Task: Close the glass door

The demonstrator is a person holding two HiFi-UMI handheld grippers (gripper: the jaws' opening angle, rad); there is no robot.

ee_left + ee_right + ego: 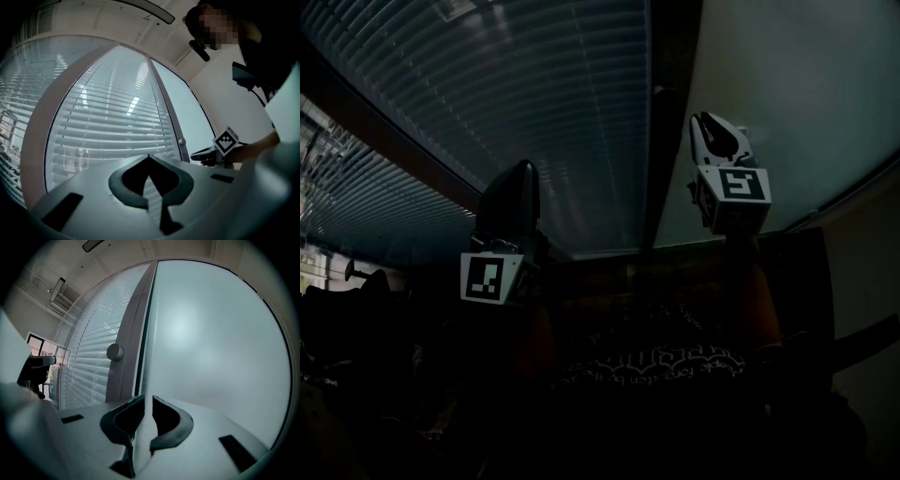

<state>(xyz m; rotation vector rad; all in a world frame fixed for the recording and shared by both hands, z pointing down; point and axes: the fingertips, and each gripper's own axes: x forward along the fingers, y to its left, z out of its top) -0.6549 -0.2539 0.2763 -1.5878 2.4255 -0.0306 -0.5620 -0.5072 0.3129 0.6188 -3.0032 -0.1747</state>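
The glass door [534, 84] with slatted blinds behind it fills the left of the dim head view. Its dark upright frame [661, 150] carries a round knob [115, 352], which also shows in the left gripper view as knob [181, 141]. Right of the frame is a frosted pane [787, 84]. My left gripper [523, 171] is raised before the blinds, its tips meeting, nothing held [149, 158]. My right gripper [714, 124] is up close to the frosted pane [211, 333], just right of the frame. A narrow slit parts its jaws [145, 401], with nothing between them.
A dark sill or ledge [609, 253] runs below the glass. Dark furniture and clutter [356, 309] sit at the lower left. A person's head and shoulders appear at the upper right of the left gripper view, and the right gripper's marker cube [226, 140] shows there too.
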